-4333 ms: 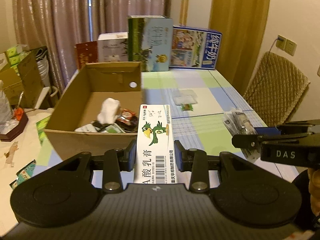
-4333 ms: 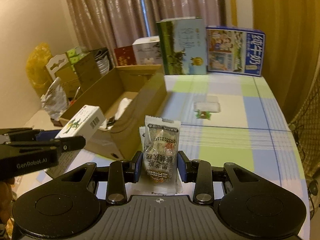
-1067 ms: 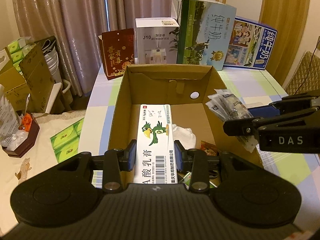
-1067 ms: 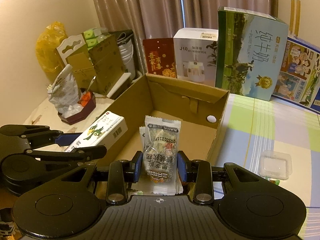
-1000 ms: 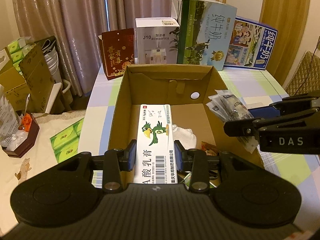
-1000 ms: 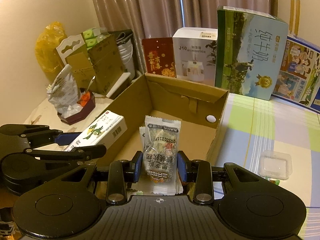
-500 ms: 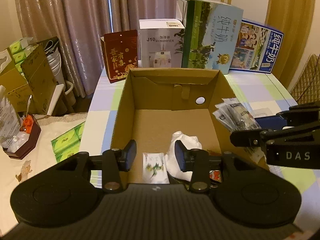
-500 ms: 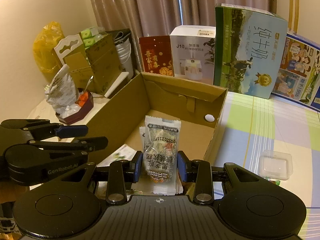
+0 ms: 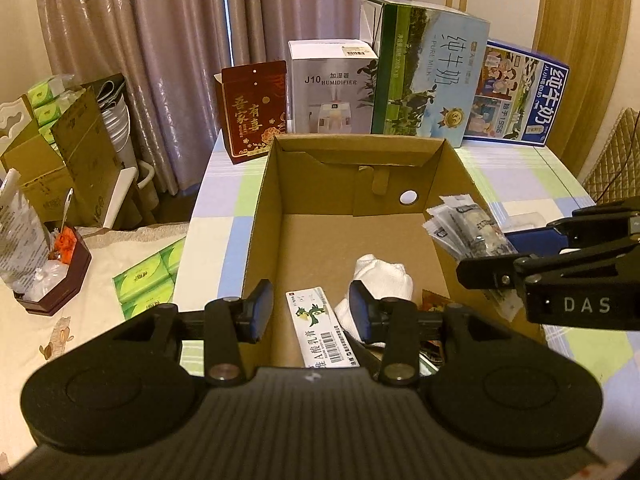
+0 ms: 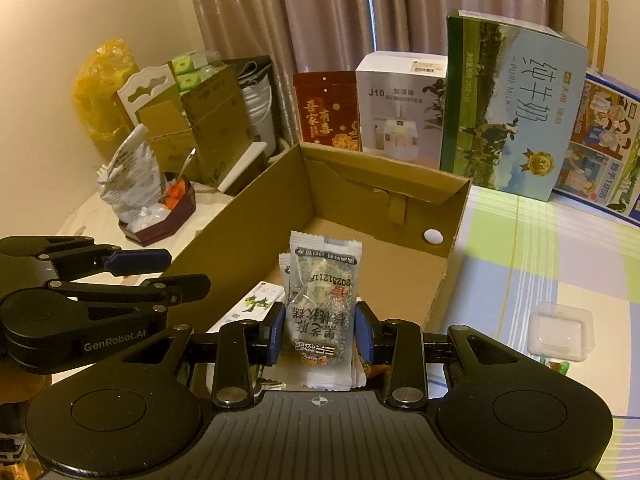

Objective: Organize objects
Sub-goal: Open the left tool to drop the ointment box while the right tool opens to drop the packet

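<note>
The ointment box (image 9: 323,326) runs under the left gripper's (image 9: 312,312) body, so its near end is hidden. The snack packets' (image 10: 322,312) lower ends sit behind the right gripper (image 10: 320,328). Items at the carton's (image 9: 262,216) near right corner are mostly covered. The blue milk box (image 10: 604,148) is cut off by the right wrist view's edge.

Carton (image 9: 260,216) ahead of left fingers (image 9: 259,308); ointment box (image 9: 320,330), cloth (image 9: 382,280) inside, between them.

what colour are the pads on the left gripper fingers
Blue pads on black fingers, clearest in the left wrist view.
</note>
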The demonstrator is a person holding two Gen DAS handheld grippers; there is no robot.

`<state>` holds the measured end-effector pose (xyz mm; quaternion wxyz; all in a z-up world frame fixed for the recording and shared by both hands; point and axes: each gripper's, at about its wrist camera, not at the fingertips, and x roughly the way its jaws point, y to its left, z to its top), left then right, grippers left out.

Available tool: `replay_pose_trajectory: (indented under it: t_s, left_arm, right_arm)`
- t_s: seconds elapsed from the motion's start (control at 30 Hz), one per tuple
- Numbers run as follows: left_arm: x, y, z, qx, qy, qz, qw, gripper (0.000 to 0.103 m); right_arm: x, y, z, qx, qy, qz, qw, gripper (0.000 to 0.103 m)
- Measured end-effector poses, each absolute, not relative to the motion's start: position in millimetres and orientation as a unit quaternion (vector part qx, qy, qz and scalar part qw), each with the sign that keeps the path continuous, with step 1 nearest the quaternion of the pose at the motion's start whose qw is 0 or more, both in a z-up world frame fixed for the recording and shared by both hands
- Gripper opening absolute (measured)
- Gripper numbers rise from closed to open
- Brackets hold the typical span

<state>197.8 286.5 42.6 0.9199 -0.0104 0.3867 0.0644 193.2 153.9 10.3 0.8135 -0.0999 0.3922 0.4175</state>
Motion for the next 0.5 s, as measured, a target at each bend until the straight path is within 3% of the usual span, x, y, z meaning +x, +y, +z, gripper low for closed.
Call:
replay_pose_trajectory:
  t_s: [0.5]
  left_arm:
    - [193.0, 292.3, 48.9, -0.017, 0.38, 0.07, 0.922, 0.036]
  right_arm:
    - [196.9, 157.7, 12.6, -0.083, 0.388, 0.423, 0.814, 0.034]
